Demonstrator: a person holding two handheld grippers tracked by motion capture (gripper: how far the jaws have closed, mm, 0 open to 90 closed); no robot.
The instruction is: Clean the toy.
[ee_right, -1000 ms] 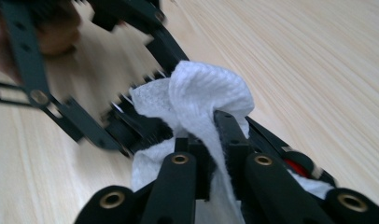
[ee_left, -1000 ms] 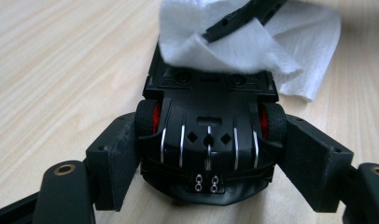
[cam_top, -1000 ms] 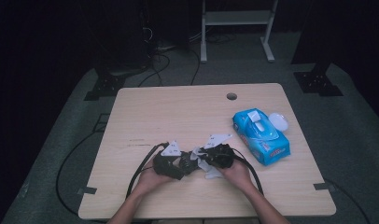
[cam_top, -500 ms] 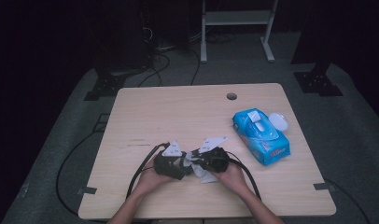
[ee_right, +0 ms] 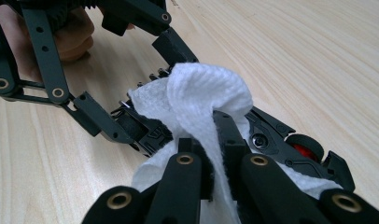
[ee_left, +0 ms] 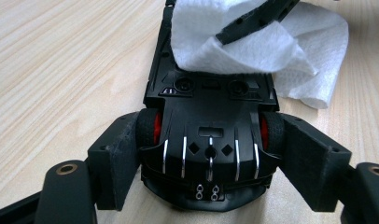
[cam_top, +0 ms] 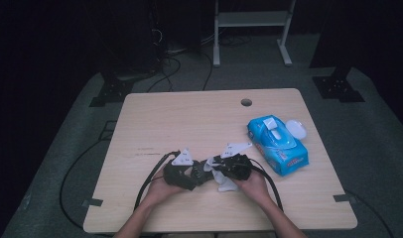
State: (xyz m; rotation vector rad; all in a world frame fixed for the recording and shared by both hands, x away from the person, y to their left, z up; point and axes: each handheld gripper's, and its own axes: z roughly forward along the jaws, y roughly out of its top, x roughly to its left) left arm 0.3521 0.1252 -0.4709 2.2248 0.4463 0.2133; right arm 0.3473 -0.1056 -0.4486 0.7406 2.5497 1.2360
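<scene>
L gripper (cam_top: 189,174) jaws clamp a black toy car (ee_left: 208,140) by its sides, underside up, red wheels against the pads, near the front edge of the bench (cam_top: 189,119). R gripper (ee_right: 211,154) jaws clenched on a white wipe (ee_right: 197,98), which is pressed onto the car's far end & draped over it. Both hands sit close together at front centre. Blue wipe pack (cam_top: 277,144) lies well apart to the right, w/ its white lid (cam_top: 296,129) just beside it.

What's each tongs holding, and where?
Left tongs clamp the black toy car across its sides at the red-hubbed wheels. Right tongs pinch a fold of the white wipe.
</scene>
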